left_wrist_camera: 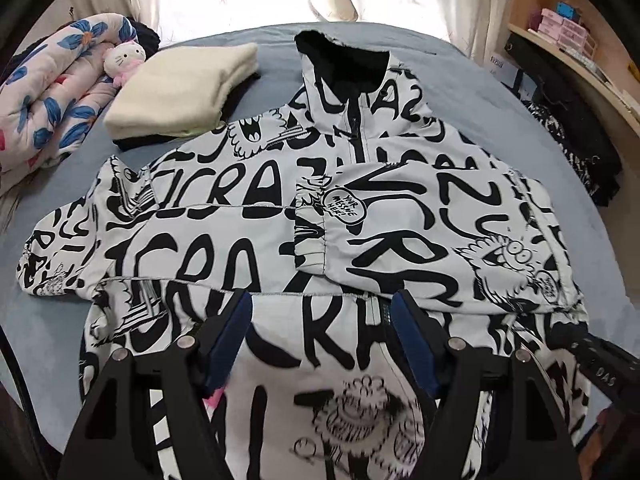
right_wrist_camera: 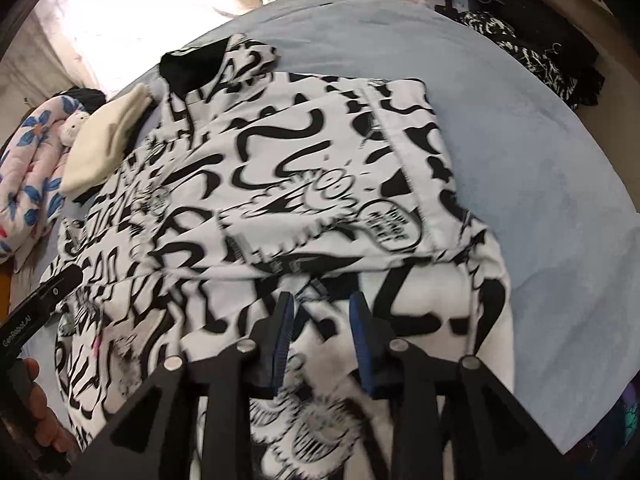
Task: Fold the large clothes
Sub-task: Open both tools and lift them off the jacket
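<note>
Both grippers, left (left_wrist_camera: 320, 316) wide and right (right_wrist_camera: 320, 312) narrowly parted, hold nothing above the jacket (left_wrist_camera: 304, 208); its bottom fold may spring open.

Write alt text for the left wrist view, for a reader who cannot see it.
A white jacket covered in black graffiti lettering lies on a blue bed, both sleeves folded across its front and its hood toward the window. The open left gripper hovers over its lower part, holding nothing. A folded cream garment and a floral quilt lie at the far left.
</note>
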Tool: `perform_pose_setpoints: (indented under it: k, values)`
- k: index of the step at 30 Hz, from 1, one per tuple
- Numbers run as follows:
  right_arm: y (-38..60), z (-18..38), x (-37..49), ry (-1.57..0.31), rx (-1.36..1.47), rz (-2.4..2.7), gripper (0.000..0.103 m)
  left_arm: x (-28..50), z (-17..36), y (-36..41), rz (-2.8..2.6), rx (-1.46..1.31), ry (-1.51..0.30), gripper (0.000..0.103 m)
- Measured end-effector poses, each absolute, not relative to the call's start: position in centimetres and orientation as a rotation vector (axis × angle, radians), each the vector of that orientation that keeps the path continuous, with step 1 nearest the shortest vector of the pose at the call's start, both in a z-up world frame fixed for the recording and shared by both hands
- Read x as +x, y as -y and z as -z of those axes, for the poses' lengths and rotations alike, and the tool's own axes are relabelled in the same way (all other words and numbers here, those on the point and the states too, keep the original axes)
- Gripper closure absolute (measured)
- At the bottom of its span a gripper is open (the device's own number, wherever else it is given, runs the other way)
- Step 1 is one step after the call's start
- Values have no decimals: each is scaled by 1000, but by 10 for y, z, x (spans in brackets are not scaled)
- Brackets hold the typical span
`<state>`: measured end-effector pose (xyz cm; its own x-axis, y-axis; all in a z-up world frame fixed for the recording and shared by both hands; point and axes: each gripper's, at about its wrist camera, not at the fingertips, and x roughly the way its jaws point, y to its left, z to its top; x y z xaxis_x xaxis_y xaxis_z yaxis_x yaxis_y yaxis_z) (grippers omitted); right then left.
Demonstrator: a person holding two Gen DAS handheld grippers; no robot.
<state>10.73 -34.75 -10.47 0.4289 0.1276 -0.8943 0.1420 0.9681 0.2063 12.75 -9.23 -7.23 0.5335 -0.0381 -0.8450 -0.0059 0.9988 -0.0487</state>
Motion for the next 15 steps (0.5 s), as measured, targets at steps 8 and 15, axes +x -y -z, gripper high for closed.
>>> perform_pose_setpoints:
  k: [8, 15]
  values:
    - [301, 80, 88, -1106, 205, -81, 74, 97, 49, 56, -1, -77, -980, 32]
    - [231, 51, 82, -1051, 151, -208, 74, 75, 34, -12, -59, -155, -944, 32]
